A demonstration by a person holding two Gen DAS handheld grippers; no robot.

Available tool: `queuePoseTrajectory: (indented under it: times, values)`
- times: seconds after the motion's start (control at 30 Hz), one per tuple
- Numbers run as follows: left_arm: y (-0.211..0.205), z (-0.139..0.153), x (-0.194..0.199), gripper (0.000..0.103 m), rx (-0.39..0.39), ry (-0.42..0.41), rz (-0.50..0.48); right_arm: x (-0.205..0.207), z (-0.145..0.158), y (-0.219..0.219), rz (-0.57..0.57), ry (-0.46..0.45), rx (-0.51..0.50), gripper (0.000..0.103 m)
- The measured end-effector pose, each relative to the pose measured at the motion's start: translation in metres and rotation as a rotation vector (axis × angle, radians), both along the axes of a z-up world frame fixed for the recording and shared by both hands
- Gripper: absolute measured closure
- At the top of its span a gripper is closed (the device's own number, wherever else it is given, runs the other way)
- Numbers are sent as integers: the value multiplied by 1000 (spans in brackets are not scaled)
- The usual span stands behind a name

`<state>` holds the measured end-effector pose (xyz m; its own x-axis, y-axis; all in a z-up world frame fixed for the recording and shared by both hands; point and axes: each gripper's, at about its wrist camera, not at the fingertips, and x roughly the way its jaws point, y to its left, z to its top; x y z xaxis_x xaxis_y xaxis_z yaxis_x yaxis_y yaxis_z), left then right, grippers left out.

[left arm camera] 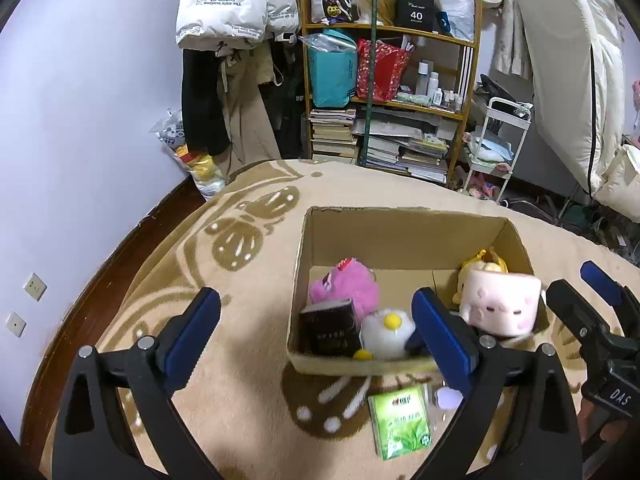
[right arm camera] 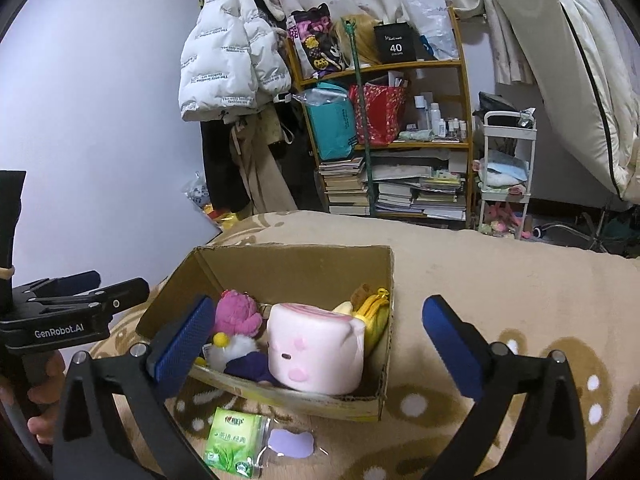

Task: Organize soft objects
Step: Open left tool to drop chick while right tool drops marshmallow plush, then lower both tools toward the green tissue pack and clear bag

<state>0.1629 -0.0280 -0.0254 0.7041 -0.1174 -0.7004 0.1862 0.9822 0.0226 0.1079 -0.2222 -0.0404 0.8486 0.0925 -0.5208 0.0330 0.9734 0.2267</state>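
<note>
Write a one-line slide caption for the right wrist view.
Open right gripper hovers empty over a cardboard box holding a pink cube plush, with a green tissue pack outside on the blanket.

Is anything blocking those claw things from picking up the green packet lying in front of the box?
Nothing visible does. The green tissue packet lies bare on the blanket in front of the cardboard box, beside a small clear pouch. The right hand-held gripper and the left hand-held gripper are both open and hold nothing.
</note>
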Motion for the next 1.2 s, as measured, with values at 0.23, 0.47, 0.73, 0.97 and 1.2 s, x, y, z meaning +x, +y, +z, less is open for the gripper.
queuePoseTrajectory:
  times: [0.23,0.47,0.73,0.97,1.2]
  values:
    - [12,3,-23,5,-25,21,10,-15,3,1,2,8,-13,0]
    - [21,6,-46,5,-34,53,7,-38,7,5,1,18,-13,0]
    - [24,0,-70,5,-10,101,-31,-55,1,15,39,53,4,0]
    - [23,-11,-75,5,20,128,-30,-61,-7,20,51,90,17,0]
    - [17,-28,-65,5,44,165,-26,-53,-20,19,54,144,11,0]
